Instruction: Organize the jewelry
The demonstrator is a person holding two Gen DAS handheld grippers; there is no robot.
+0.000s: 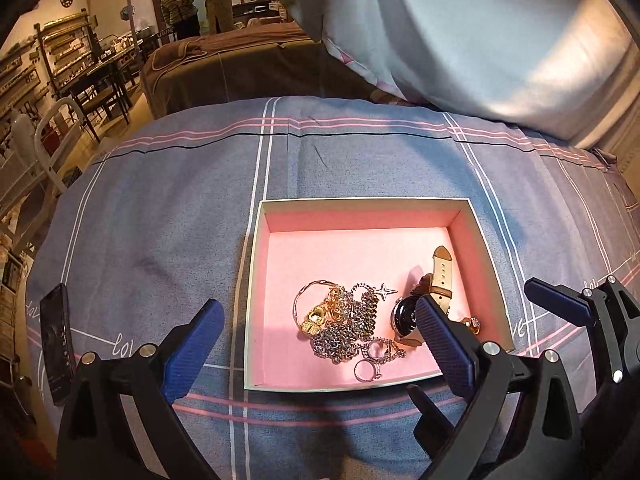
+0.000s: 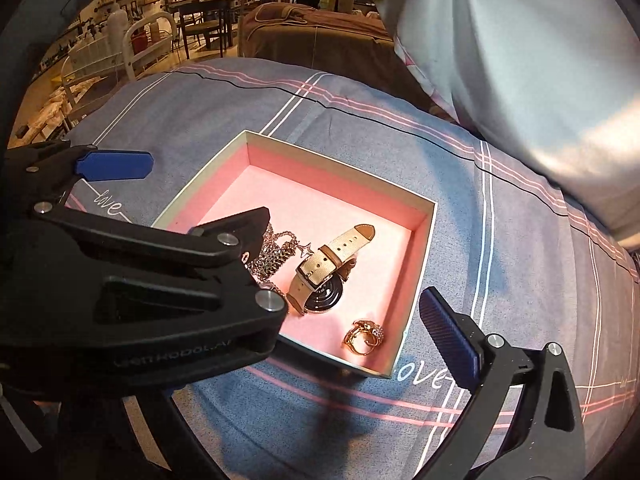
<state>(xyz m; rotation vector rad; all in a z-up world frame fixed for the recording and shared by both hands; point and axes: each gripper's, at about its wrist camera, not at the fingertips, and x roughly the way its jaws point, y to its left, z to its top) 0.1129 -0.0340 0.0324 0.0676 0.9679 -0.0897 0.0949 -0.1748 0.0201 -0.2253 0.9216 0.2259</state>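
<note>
**Both tongs spread wide over the jewelry box on the bed**

Blue-padded fingers of the left tongs are seen closest to the lens, spread wide apart with nothing between them; one finger hangs over the bedspread left of the box, the other over the box's near right part. Beside them, the right tongs are also held wide apart and grasp nothing; in the right wrist view the right tongs are partly covered by the black frame of the left tool.

A shallow box with a pink lining is set on the grey plaid bedspread. Inside it, toward the near side, a tangle of gold and silver chains is heaped, with a silver ring just in front of it. To the right of the heap lies a watch with a cream strap and dark dial. A gold ring set with stones rests near the box's corner, apart from the watch.

A dark phone lies on the bedspread well to the left of the box. A pale pillow is propped behind.
</note>
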